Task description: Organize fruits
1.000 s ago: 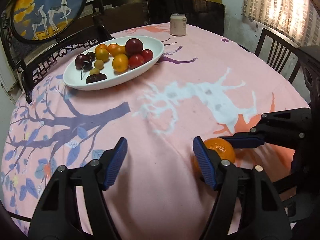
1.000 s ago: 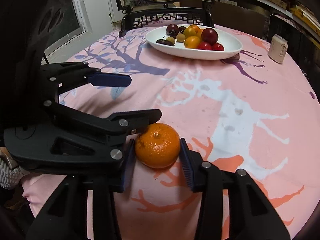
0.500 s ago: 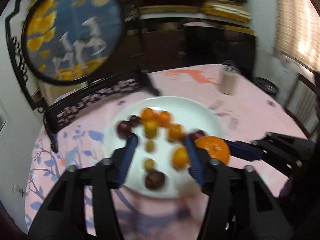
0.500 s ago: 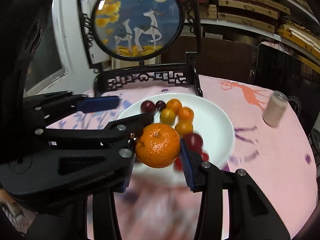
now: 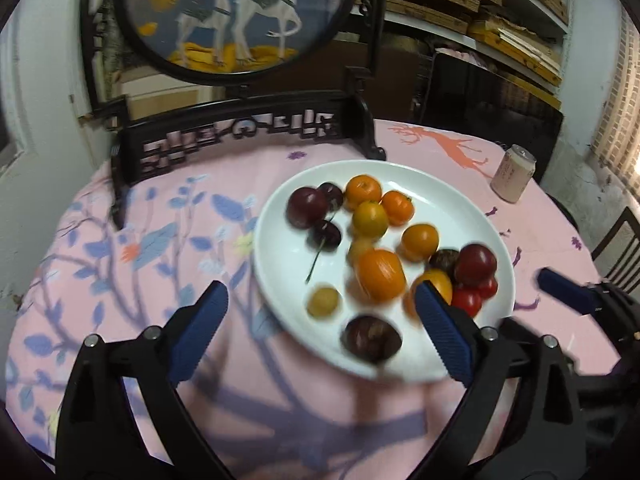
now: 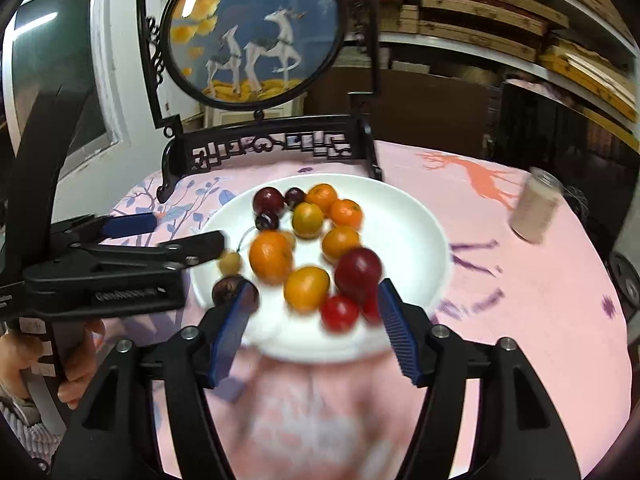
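1. In the left wrist view, the left tool [image 5: 320, 312] hangs over the near rim of the white plate [image 5: 472, 216]. Its jaws are opening and nothing is between the pads. The mandarin [image 5: 379, 275] is in the plate, blurred, just ahead of this tool and a little toward its right pad. It is among the other fruits: dark cherries behind, a red plum and small tomatoes at the right. One blue finger of the right tool [image 5: 560, 288] enters from the right edge, beside the plate rim.

2. In the right wrist view, the right tool [image 6: 314, 330] also stands above the near rim, jaws opening, empty. The mandarin [image 6: 271, 257] lies ahead and to the left of its gap, nearer the left tool [image 6: 172, 236], which comes in from the left side. The plate [image 6: 416, 224] stands on the pink tabletop [image 6: 520, 300], and a can [image 6: 536, 208] stands well apart at the right.

3. The mandarin looks round, with no long axis to respect. I judge that both tools can now back away from the plate toward the viewer.
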Demonstrator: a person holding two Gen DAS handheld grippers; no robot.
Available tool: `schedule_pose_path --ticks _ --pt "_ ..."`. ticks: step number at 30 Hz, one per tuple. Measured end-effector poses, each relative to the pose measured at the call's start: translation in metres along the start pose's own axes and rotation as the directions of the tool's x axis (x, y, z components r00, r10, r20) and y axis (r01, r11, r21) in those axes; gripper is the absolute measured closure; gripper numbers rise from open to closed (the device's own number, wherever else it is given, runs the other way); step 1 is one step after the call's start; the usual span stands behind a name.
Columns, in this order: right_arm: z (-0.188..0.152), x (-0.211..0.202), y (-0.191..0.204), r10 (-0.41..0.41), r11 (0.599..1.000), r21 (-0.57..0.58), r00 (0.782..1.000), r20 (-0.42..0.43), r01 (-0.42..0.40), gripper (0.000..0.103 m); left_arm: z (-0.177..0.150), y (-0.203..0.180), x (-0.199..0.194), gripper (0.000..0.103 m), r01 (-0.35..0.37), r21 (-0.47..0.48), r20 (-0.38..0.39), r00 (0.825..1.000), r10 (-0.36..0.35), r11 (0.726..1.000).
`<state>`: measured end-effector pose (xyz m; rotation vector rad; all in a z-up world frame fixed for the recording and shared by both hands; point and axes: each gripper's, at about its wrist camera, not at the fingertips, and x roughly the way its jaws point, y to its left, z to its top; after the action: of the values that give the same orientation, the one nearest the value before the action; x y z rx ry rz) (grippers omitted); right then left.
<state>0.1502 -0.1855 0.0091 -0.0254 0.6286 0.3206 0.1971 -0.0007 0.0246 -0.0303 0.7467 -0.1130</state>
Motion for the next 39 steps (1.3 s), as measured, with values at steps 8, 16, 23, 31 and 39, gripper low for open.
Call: schedule_pose_path --ticks 8,16,23,31,39 --pt "-0.042 -0.051 -0.012 -0.123 0.991 0.071 0.987 0.106 0.116 0.003 -0.043 -0.025 -0.04 0.002 -0.065 0.06 0.04 0.997 0.062 0.996" --pt "-0.059 -0.058 -0.012 -0.161 0.985 0.085 0.983 0.089 0.153 0.003 -0.056 -0.033 -0.06 0.002 -0.071 0.049 0.071 0.995 0.067 0.996" --pt "-0.064 -0.064 -0.013 -0.157 0.984 0.101 0.983 0.097 0.147 0.003 -0.062 -0.033 -0.057 0.002 -0.102 0.051 0.024 0.995 0.101 0.993" --pt "-0.064 -0.064 -0.014 -0.157 0.984 0.104 0.984 0.085 0.147 0.003 -0.067 -0.038 -0.058 0.002 -0.121 0.078 0.034 0.992 0.119 0.99" --pt "-0.063 -0.063 -0.014 -0.152 0.984 0.106 0.985 0.078 0.143 0.003 -0.068 -0.043 -0.061 0.002 -0.142 0.1 0.064 0.989 0.136 0.985"
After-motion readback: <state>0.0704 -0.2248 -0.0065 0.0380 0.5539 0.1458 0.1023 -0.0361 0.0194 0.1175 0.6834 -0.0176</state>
